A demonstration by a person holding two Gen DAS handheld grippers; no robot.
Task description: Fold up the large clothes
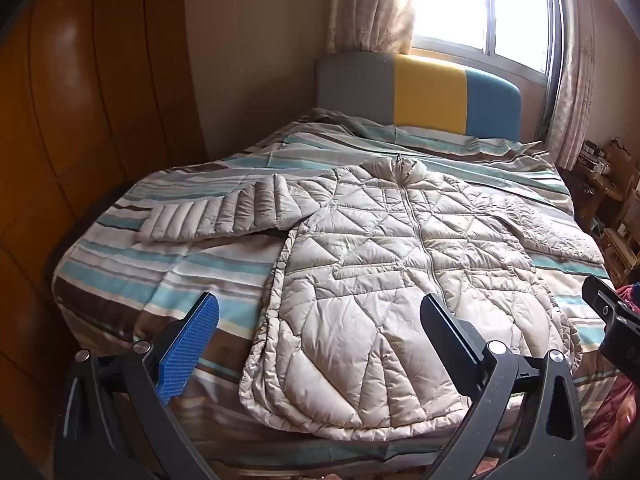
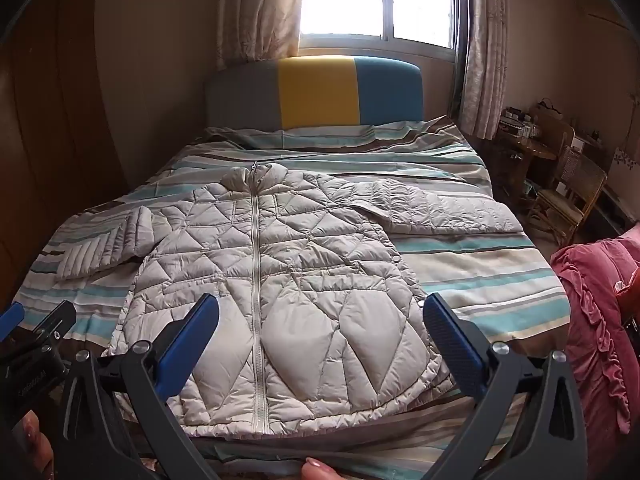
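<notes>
A beige quilted puffer jacket [image 1: 384, 280] lies flat, zipped, front up, on the striped bedspread [image 1: 140, 272], collar toward the headboard and both sleeves spread out sideways. It also shows in the right wrist view [image 2: 280, 280]. My left gripper [image 1: 320, 312] is open and empty, hovering above the jacket's hem on its left side. My right gripper [image 2: 320, 312] is open and empty, hovering above the hem on its right side. The left gripper's body shows at the lower left of the right wrist view [image 2: 36, 336].
The bed has a grey, yellow and blue headboard [image 2: 316, 96] under a bright window. A wooden wardrobe [image 1: 80, 120] stands left of the bed. A wicker chair [image 2: 572, 196] and a small table stand at the right. A pink ruffled cloth [image 2: 600, 320] is at the right edge.
</notes>
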